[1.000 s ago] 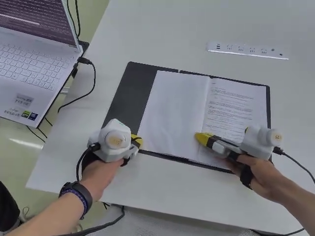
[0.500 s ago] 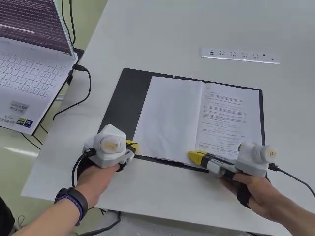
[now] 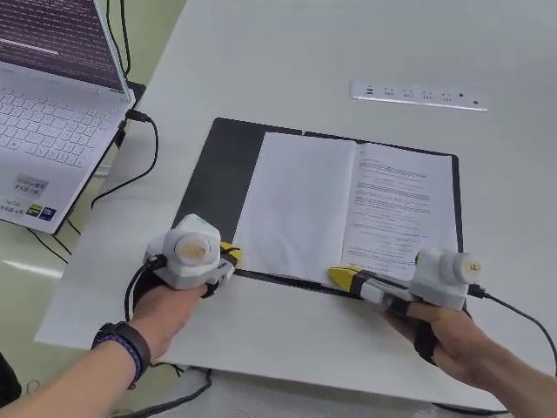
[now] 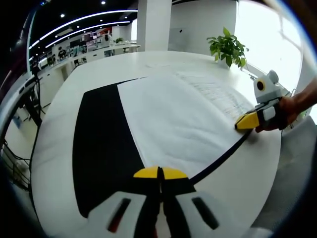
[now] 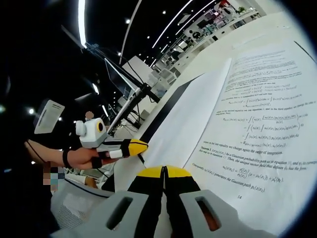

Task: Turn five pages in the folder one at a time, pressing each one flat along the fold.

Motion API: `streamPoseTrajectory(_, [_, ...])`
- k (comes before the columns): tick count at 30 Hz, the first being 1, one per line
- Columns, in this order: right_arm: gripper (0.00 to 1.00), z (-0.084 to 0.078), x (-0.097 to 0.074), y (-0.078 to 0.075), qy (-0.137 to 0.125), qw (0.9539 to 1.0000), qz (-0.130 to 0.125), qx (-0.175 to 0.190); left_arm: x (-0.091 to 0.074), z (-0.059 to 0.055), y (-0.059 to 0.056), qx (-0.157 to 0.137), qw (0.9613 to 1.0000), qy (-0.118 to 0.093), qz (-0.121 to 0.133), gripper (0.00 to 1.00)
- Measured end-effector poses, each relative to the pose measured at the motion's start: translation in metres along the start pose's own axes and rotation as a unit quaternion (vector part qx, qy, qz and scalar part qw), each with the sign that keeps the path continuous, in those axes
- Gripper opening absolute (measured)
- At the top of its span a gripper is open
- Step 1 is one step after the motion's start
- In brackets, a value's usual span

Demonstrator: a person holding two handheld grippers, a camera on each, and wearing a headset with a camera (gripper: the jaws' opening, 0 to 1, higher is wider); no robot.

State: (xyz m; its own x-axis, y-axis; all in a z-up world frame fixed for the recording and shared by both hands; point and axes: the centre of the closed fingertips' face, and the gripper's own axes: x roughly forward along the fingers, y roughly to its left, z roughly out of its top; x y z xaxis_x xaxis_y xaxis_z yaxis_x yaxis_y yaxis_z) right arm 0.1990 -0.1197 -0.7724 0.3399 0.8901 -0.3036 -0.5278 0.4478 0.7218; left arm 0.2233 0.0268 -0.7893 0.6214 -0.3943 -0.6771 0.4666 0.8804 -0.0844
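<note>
Sitting at the near edge of the folder, left gripper and right gripper both closed, empty. Between page turns, I'd say. Next: open right, pinch printed page corner.

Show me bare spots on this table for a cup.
Bare table lies between the folder's far edge and the power strip, and right of the folder. Crowded: near edge, left tongs and right tongs; left side, laptop and cable.
</note>
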Motion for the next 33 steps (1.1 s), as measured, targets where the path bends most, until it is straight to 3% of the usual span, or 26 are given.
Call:
streamPoseTrajectory(6, [0.00,0.005,-0.003,-0.003,-0.009,0.9998,-0.016,0.010,0.000,0.001,-0.002,0.013,0.9998,0.016,-0.004,0.00])
streamPoseTrajectory(10, [0.10,0.018,-0.012,-0.003,-0.026,0.9993,-0.024,0.007,-0.001,0.003,-0.009,0.013,0.9996,0.019,-0.012,0.18])
streamPoseTrajectory(14, [0.19,0.038,-0.021,-0.010,-0.049,0.9973,-0.054,-0.009,-0.007,0.012,-0.007,0.006,0.9999,0.006,-0.006,0.21])
streamPoseTrajectory(17, [0.22,0.046,-0.025,-0.009,-0.056,0.9968,-0.056,-0.014,-0.011,0.018,-0.007,0.008,0.9999,0.003,-0.011,0.25])
streamPoseTrajectory(22, [0.27,0.052,-0.030,-0.008,-0.051,0.9959,-0.065,-0.038,-0.020,0.032,-0.009,0.022,0.9996,-0.010,-0.018,0.25])
streamPoseTrajectory(28, [0.33,0.047,-0.041,-0.009,-0.010,0.9930,-0.082,-0.085,-0.028,0.045,-0.014,0.036,0.9989,-0.016,-0.028,0.31])
streamPoseTrajectory(33, [0.36,0.053,-0.058,-0.011,-0.013,0.9903,-0.098,-0.097,-0.035,0.047,-0.018,0.045,0.9983,-0.014,-0.033,0.35])
